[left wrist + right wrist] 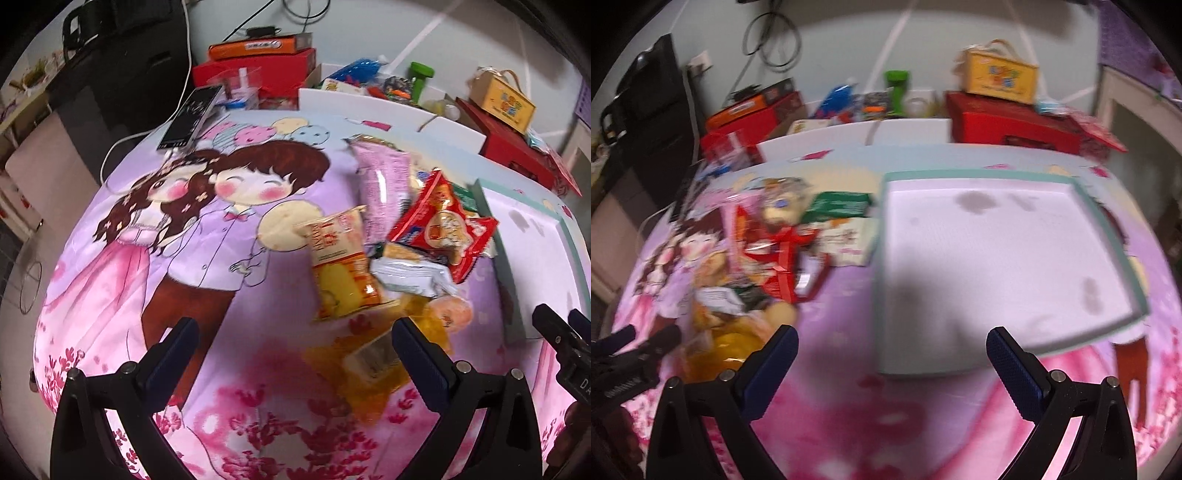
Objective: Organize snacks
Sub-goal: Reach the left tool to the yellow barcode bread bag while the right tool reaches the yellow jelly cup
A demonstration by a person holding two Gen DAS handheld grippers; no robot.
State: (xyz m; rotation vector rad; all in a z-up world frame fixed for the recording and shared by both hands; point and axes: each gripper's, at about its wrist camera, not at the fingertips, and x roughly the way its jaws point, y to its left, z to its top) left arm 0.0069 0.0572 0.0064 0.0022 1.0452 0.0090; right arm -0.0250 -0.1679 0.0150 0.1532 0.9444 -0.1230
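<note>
Surface: a pink and purple printed cloth with a cartoon couple [207, 206] covers what may be a bed or a bench; which one cannot be told.
Phone: a dark flat smartphone on a white cable [190, 116] lies at the far left edge of the cloth.
Left gripper [293, 341]: its black fingers with blue pads are spread wide apart over the cloth and hold nothing; the right-hand finger overlaps a yellow-orange snack wrapper [369, 363].
Snack pile: a yellow and red crisp bag [340, 266], a long pink snack packet [384, 188], a red biscuit packet [447, 229] and a white foil packet [410, 277] lie heaped together right of the cartoon couple.
Tray: a shallow white square tray with a pale green rim [1004, 254] lies just right of the pile, its floor bare.
Right gripper [892, 345]: its fingers are wide apart over the tray's near edge, holding nothing; this view is blurred.
Background: red boxes [255, 70] and a small yellow handled box [999, 79] stand beyond the cloth.
</note>
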